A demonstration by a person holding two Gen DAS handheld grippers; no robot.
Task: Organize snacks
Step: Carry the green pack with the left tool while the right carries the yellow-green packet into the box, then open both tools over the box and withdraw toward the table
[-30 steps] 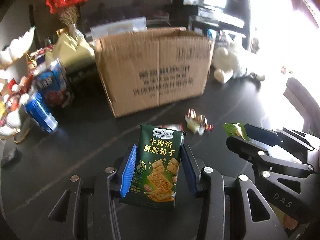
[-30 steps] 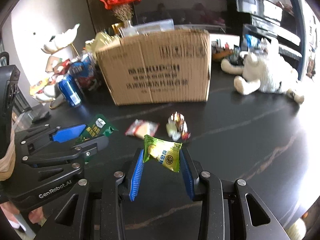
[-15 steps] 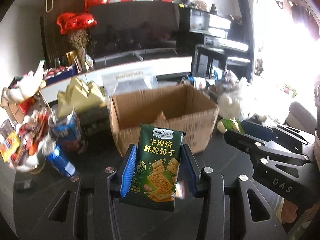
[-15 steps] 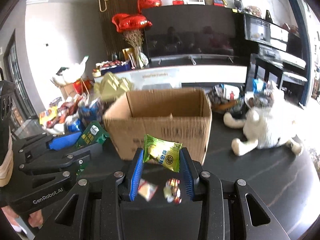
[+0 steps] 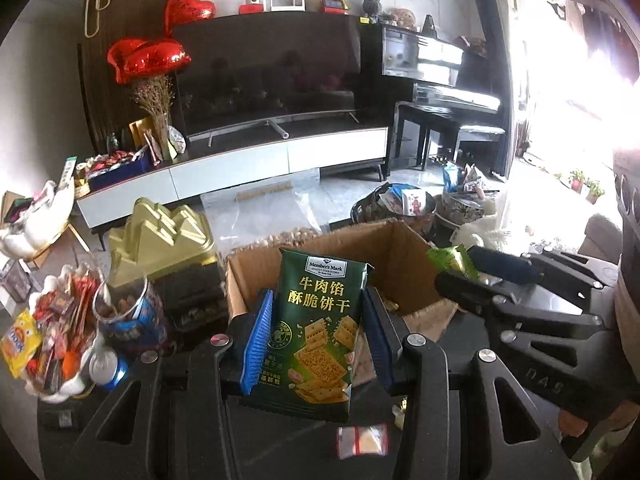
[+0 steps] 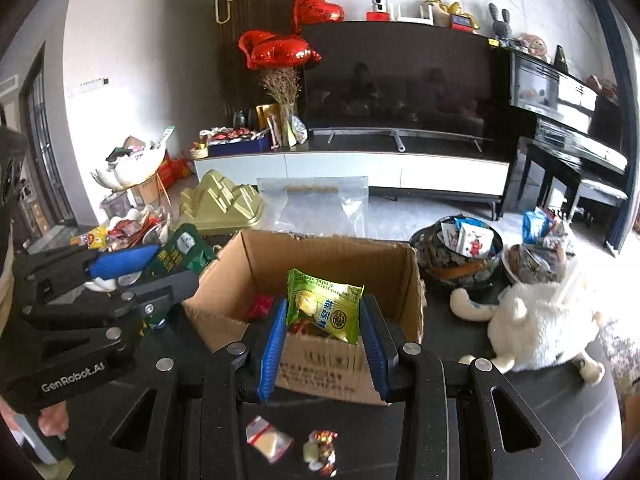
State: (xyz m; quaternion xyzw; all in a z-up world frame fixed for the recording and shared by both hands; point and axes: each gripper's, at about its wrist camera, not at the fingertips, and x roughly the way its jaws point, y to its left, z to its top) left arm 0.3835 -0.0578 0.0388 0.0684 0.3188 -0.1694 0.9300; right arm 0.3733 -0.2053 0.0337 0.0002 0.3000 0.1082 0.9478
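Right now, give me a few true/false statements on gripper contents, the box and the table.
1. The left gripper is shut on a dark green cracker packet. True.
2. The right gripper is open with nothing in it. False: it is shut on a light green snack packet.
3. The cardboard box is closed. False: its top is open, with some items visible inside.
4. Two small wrapped snacks lie on the dark table in front of the box. True.
5. A white plush toy sits inside the box. False: it sits on the table beside it.
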